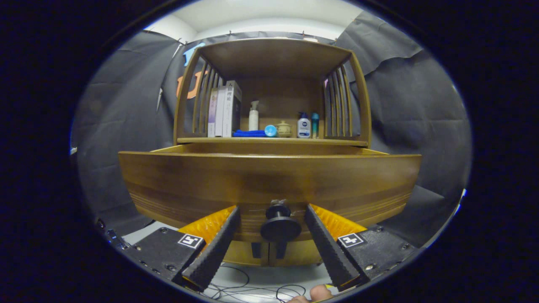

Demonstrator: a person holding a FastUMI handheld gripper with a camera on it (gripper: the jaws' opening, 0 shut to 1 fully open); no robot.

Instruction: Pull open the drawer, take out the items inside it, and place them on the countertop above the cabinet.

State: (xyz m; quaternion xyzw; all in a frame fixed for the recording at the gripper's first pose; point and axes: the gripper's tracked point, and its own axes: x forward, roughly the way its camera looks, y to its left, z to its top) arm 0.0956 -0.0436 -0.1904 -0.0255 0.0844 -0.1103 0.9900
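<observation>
The wooden drawer (269, 176) stands pulled out from the cabinet, its broad front close ahead of me. Its dark round knob (280, 227) sits between my fingers. My gripper (271, 209) is open, with one finger on each side of the knob; the right finger is very near it and a small gap shows on the left. The drawer's front hides what lies inside it. Above and behind the drawer runs the countertop (337, 142), under a slatted wooden shelf frame (273, 54).
On the countertop stand books (225, 109), a white spray bottle (253, 115), a blue cloth (249, 133), a small jar (284, 129), a lotion bottle (303, 126) and a teal bottle (315, 125). Cables (252, 288) lie on the floor below. A person's fingertip (318, 293) shows beneath the fingers.
</observation>
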